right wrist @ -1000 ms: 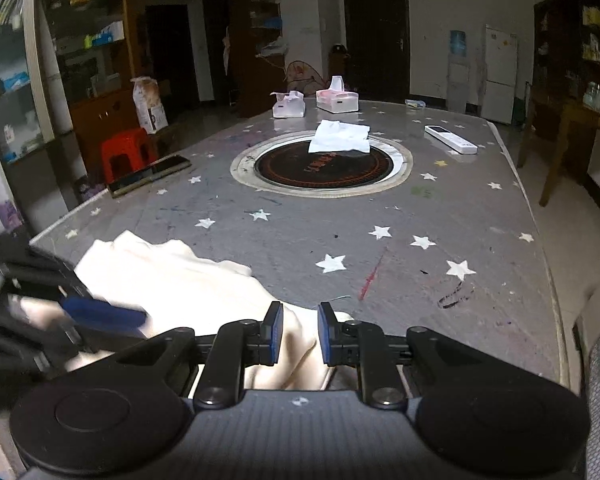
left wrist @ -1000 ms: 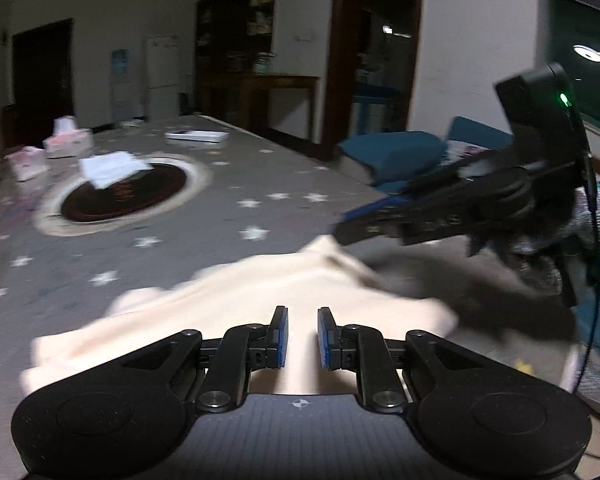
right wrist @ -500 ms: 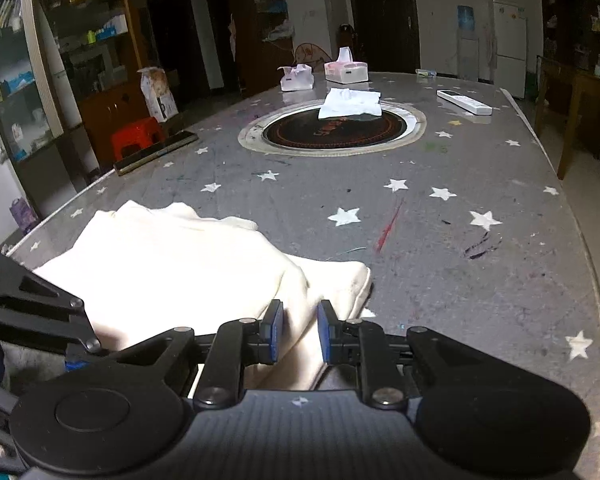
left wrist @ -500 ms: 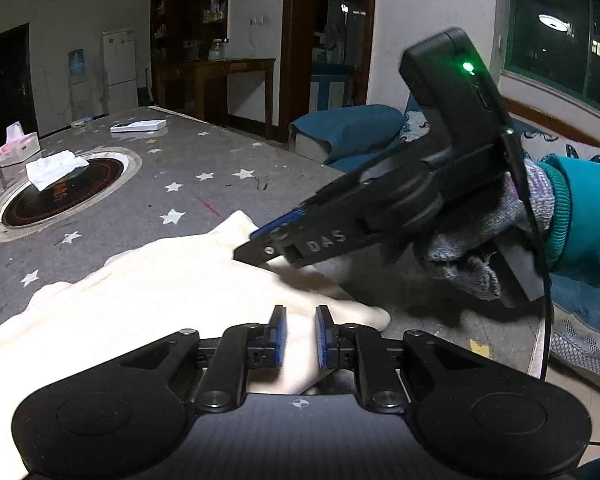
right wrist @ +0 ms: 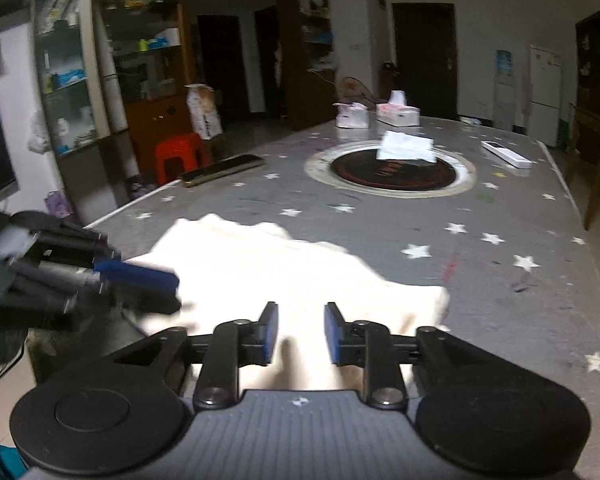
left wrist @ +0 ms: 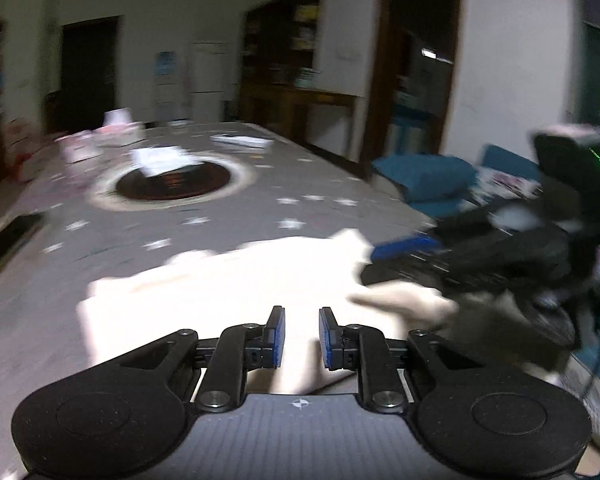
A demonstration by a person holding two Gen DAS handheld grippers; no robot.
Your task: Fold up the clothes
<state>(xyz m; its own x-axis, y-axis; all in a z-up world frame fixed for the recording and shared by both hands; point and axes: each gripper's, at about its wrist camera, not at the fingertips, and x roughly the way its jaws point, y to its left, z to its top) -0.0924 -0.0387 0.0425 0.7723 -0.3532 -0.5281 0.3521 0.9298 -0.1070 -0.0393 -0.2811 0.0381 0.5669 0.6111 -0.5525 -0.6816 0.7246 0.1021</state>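
Cream garment (right wrist: 284, 280) on table, right gripper (right wrist: 298, 334) opening over it, left gripper (left wrist: 301, 336) opening

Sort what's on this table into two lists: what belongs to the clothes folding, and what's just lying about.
Belongs to the folding:
- cream garment
- left gripper, jaws opening
- right gripper, jaws opening

Just lying about:
- tissue boxes
- white paper on the round hotplate
- white remote
- dark flat bar at the table's edge

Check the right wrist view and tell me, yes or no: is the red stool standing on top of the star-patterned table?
No. The red stool stands on the floor beyond the table's left edge, in front of the wooden cabinet.
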